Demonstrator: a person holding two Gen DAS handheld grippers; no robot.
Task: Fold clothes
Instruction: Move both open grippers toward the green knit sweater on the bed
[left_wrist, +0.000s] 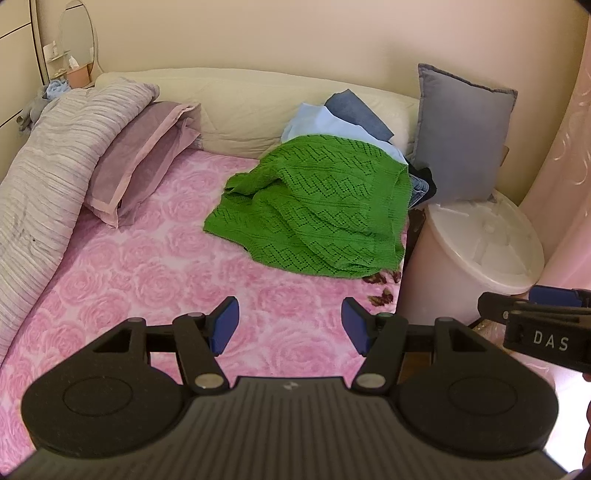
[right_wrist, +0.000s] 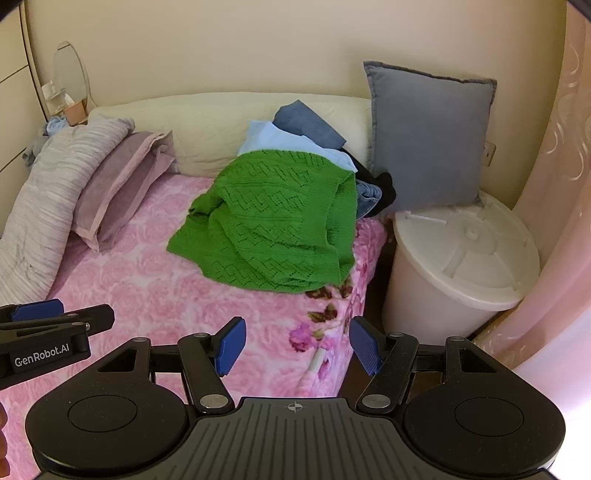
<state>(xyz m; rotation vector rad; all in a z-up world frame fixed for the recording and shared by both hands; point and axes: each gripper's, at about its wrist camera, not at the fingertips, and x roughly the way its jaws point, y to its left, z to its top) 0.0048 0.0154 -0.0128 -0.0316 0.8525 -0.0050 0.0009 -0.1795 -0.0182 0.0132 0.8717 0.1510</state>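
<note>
A crumpled green knit sweater (left_wrist: 317, 206) (right_wrist: 273, 218) lies on top of a clothes pile at the far right of the pink rose bedspread (left_wrist: 147, 266) (right_wrist: 147, 280). Behind it sit a light blue garment (left_wrist: 325, 122) (right_wrist: 280, 138), a denim-blue one (left_wrist: 354, 109) (right_wrist: 306, 123) and dark clothes (left_wrist: 424, 184) (right_wrist: 376, 188). My left gripper (left_wrist: 290, 325) hangs open above the bedspread, well short of the sweater, nothing between its blue pads. My right gripper (right_wrist: 297, 343) is open over the bed's right edge, also empty. Each view catches the other gripper at its side edge.
A white lidded bin (left_wrist: 476, 243) (right_wrist: 461, 258) stands right of the bed with a grey cushion (left_wrist: 461, 136) (right_wrist: 428, 136) leaning on it. A mauve pillow (left_wrist: 140, 158) (right_wrist: 118, 181) and striped duvet (left_wrist: 48, 166) (right_wrist: 48, 195) fill the left side. A cream headboard (left_wrist: 251, 99) backs the bed; a pink curtain (right_wrist: 554, 184) hangs at the right.
</note>
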